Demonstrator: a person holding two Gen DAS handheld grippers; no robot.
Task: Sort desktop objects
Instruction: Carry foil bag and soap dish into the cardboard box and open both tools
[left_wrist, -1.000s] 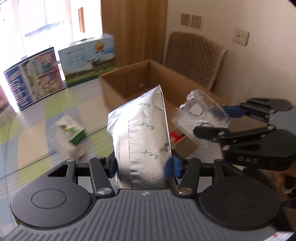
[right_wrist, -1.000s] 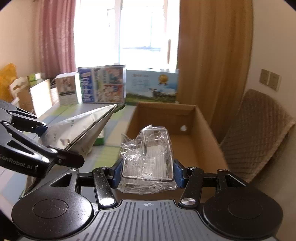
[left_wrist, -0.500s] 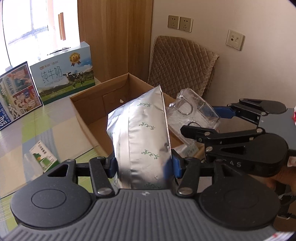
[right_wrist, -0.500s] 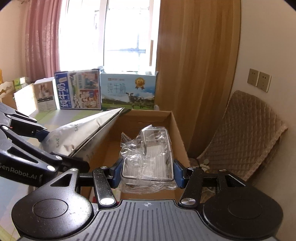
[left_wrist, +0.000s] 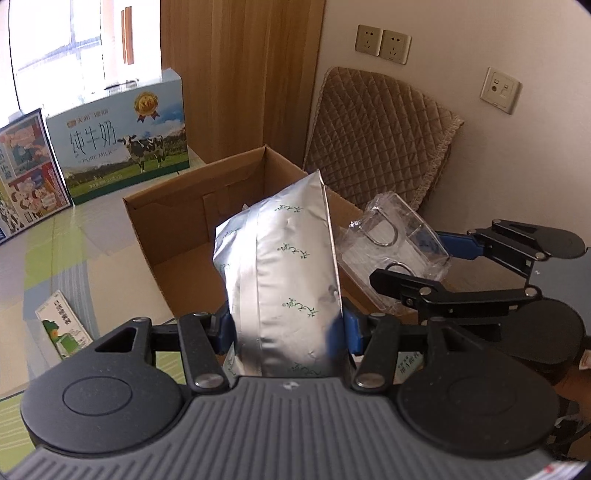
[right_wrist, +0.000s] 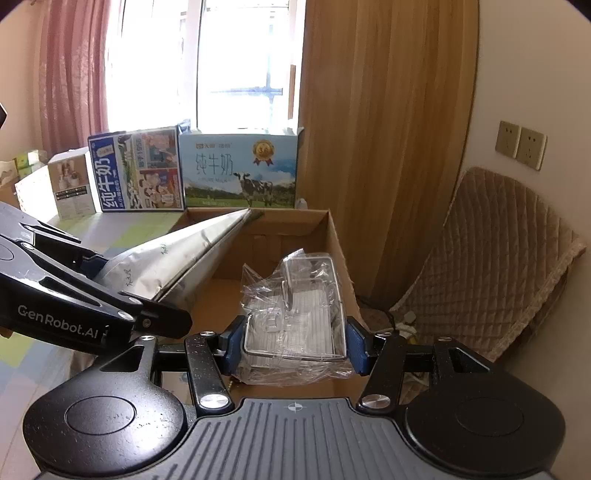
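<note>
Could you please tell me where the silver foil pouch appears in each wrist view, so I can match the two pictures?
Left wrist view: the silver foil pouch stands at centre, clamped in the left gripper, in front of the open cardboard box.
Right wrist view: the pouch lies at left of centre, its tip pointing right over the box's far left corner.
Shared landmark: the blue pure milk carton behind the box.

- A home room: pink curtains (right_wrist: 70, 74) at ten o'clock beside a bright window (right_wrist: 243, 62).
- Quilted chair (right_wrist: 491, 258) at three o'clock, wall sockets (right_wrist: 521, 144) above.
</note>
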